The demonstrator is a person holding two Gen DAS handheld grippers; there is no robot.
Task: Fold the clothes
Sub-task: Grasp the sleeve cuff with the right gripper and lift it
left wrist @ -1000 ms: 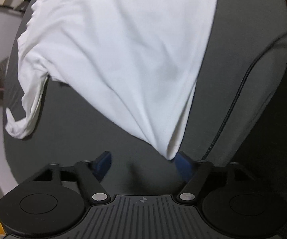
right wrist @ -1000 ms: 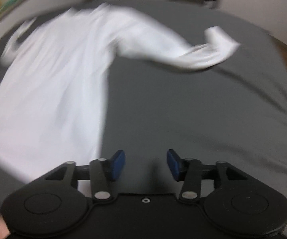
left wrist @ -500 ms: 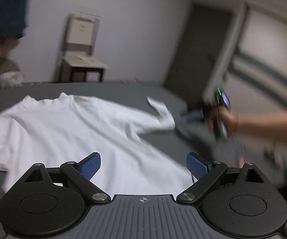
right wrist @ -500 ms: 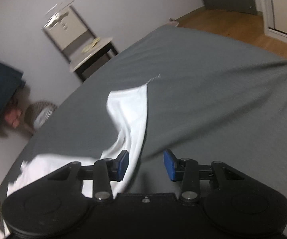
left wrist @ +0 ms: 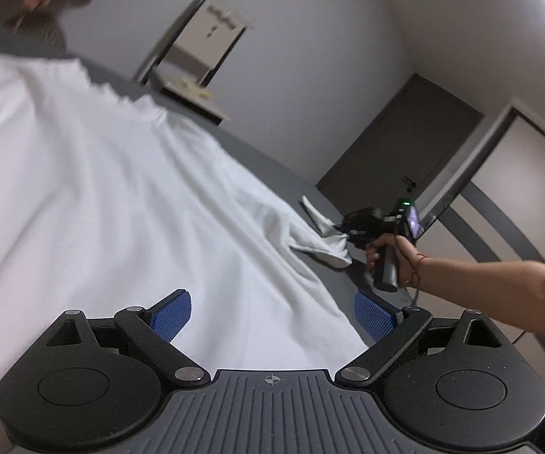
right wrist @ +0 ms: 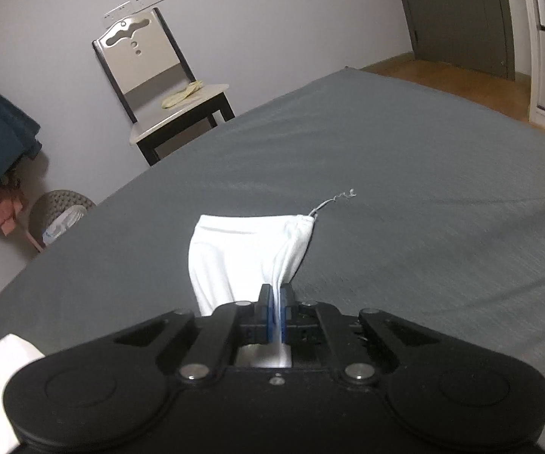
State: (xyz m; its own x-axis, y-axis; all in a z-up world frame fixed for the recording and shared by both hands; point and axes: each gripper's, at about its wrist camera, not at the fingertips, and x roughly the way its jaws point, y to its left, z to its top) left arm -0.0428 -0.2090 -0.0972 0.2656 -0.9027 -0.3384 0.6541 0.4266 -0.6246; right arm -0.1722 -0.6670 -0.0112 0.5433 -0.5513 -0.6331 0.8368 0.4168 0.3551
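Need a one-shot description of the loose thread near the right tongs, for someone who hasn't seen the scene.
Start at the wide dark grey bed sheet and find the white cotton shirt sleeve pinched in the right tongs. At the sleeve's far right cuff corner, a thin pale curly thread trails onto the sheet. It is the only stringy thing there, far finer than the fabric.
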